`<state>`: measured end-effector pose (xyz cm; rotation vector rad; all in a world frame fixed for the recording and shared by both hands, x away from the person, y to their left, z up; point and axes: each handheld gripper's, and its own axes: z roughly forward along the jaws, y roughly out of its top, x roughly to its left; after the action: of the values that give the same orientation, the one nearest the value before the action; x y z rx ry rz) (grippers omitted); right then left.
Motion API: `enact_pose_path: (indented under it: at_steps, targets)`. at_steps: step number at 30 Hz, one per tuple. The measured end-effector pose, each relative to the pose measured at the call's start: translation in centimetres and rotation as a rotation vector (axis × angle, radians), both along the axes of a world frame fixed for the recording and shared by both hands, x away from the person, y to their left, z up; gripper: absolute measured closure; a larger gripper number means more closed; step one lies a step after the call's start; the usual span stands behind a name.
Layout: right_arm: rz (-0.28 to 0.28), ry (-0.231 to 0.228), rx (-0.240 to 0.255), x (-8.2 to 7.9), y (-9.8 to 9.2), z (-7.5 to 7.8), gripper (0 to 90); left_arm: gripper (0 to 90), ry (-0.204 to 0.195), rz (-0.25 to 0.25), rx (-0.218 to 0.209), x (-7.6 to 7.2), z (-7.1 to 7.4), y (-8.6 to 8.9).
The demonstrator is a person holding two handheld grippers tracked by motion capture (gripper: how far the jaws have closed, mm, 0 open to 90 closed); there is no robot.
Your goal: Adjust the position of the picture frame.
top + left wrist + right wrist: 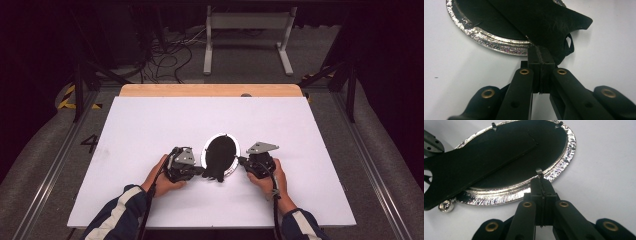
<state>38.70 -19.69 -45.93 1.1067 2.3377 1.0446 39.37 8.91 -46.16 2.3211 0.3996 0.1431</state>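
Observation:
An oval picture frame [220, 155] lies face down on the white table top [150, 125], with a glittery silver rim [486, 40] [564, 157] and a black back. A black easel stand [554, 27] [474, 167] slants across the back. My left gripper [202, 171] [540, 48] is shut, its tips against the frame's near-left rim, right under the edge of the stand's foot. My right gripper [240, 161] [541, 180] is shut too, its tips touching a small metal tab [539, 172] on the rim's right side. I see nothing clamped between either pair of jaws.
A strip of bare wood [210, 90] runs along the table's far edge. Beyond it, cables [165, 55] lie on the floor next to a white metal stand [245, 30]. A small silver ring [445, 206] sits at the frame's end beside the stand's foot.

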Motion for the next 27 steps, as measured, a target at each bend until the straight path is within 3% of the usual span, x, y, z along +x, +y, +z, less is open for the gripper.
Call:
enact_pose_path:
  at_steps: [17,22,27]
  targets:
    - [-0.025,-0.018,-0.008,1.1,-0.1,0.0,90.0,89.9,-0.025,0.009,-0.005,-0.5,-0.1,-1.2]
    - [-0.032,-0.024,-0.014,1.2,-0.1,0.0,90.0,89.8,-0.011,0.010,-0.021,-0.4,-0.2,-1.3]
    - [-0.043,-0.031,-0.014,1.3,-0.3,-0.1,90.0,89.8,-0.032,-0.001,-0.008,-0.5,-0.2,-1.7]
